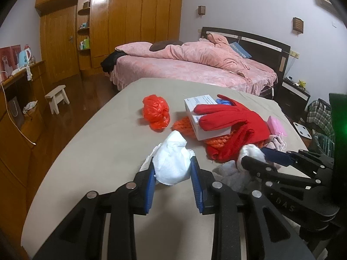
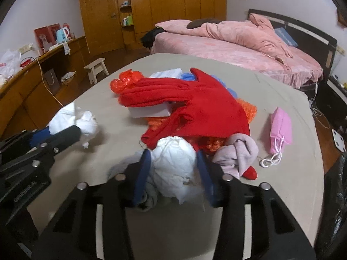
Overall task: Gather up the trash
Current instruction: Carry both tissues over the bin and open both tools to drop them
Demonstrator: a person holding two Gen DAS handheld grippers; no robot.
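Observation:
My left gripper [image 1: 173, 162] is shut on a crumpled white tissue [image 1: 171, 162] at the near edge of the beige table [image 1: 97, 147]. My right gripper [image 2: 173, 158] is shut on a second crumpled white tissue wad [image 2: 173, 162], with grey cloth [image 2: 149, 197] under it. In the left wrist view the right gripper [image 1: 253, 153] shows to the right, closed on its wad [image 1: 251, 151]. In the right wrist view the left gripper [image 2: 63, 130] shows at the left with its tissue [image 2: 86, 123]. A red plastic bag [image 1: 156, 112] lies further back.
A red glove [image 2: 186, 101] drapes over a white box [image 1: 199, 117] and orange netting [image 2: 247, 108]. A pink face mask [image 2: 280, 127] and pale pink cloth [image 2: 236, 153] lie at the right. A pink bed [image 1: 195, 65], wooden wardrobe [image 1: 130, 21] and small stool [image 1: 57, 96] stand behind.

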